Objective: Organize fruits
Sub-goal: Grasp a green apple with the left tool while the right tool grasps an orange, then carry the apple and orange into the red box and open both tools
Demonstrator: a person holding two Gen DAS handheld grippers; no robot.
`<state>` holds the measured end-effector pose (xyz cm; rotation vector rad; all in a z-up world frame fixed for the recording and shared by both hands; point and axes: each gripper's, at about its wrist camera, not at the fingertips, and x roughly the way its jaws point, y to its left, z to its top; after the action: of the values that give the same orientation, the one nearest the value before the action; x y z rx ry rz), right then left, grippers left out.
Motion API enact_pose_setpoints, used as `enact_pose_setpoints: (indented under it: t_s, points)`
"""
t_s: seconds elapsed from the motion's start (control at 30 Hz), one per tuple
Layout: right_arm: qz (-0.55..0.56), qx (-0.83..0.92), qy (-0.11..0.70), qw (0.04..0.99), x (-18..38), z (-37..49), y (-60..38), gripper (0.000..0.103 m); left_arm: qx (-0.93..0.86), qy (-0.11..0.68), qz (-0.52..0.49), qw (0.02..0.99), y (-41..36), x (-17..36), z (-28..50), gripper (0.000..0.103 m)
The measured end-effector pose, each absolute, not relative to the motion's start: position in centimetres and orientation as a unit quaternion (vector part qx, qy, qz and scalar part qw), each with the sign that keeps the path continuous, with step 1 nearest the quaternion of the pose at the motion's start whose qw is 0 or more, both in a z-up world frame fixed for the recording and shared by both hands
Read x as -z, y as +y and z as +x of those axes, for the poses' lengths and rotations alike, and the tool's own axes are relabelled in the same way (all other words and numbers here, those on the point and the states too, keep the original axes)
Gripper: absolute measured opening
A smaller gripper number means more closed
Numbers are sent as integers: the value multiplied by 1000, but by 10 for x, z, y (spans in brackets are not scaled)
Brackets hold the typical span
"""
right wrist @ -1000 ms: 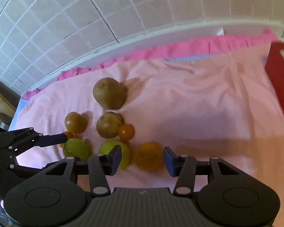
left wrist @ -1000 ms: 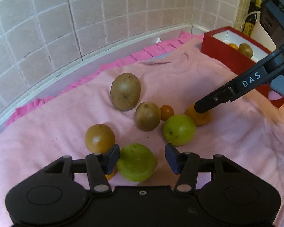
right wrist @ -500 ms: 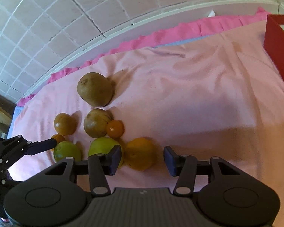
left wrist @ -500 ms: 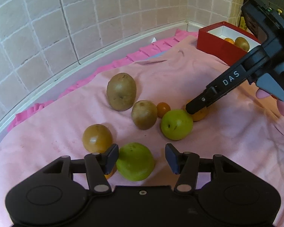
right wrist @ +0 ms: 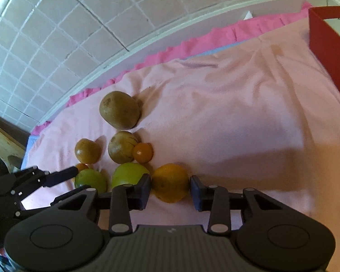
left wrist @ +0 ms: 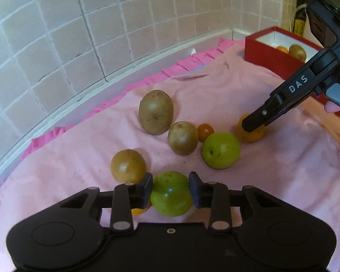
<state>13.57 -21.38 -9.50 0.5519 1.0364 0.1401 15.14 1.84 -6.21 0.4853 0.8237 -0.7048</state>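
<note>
Your left tongs (left wrist: 170,192) have closed in since a second ago: the two pads were spread wide around the near green fruit (left wrist: 171,193), and now they sit against both of its sides. Your right tongs (right wrist: 170,189) have moved forward and narrowed, so the orange (right wrist: 170,182), which was just ahead of the tips, now lies between the pads; the left one touches it, while a thin gap shows at the right one.
</note>
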Motion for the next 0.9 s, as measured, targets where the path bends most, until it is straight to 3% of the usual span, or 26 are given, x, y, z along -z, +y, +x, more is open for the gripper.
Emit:
enact_pose_setpoints:
  t_s: [0.03, 0.07, 0.13, 0.23, 0.3, 0.37, 0.4, 0.53, 0.67, 0.77, 0.9]
  points:
    - [262, -65, 485, 832, 92, 133, -216, 39, 333, 389, 215, 832, 21, 59, 150, 25]
    - [262, -65, 481, 834, 89, 131, -219, 39, 336, 388, 199, 835, 25, 55, 148, 0]
    - [260, -62, 474, 839, 83, 126, -223, 39, 344, 403, 170, 831, 31, 48, 148, 0]
    - [254, -61, 474, 841, 81, 120, -228, 39, 319, 411, 194, 831, 27, 54, 144, 6]
    - [259, -62, 475, 839, 83, 118, -231, 39, 322, 396, 189, 839, 25, 55, 139, 24]
    - [267, -63, 475, 836, 85, 115, -233, 40, 305, 377, 191, 854, 20, 56, 138, 76]
    - [270, -64, 476, 835, 86, 113, -234, 40, 295, 360, 204, 861, 17, 58, 135, 79]
    - [271, -65, 480, 832, 89, 109, -234, 40, 316, 391, 248, 828, 2, 77, 144, 75]
    - [281, -62, 479, 829, 94, 105, -238, 40, 315, 372, 306, 818, -9, 82, 136, 70]
    - [287, -59, 480, 827, 98, 104, -243, 40, 306, 365, 317, 820, -12, 85, 140, 57]
    - [292, -58, 477, 827, 98, 100, -247, 40, 303, 358, 339, 816, -17, 87, 137, 57]
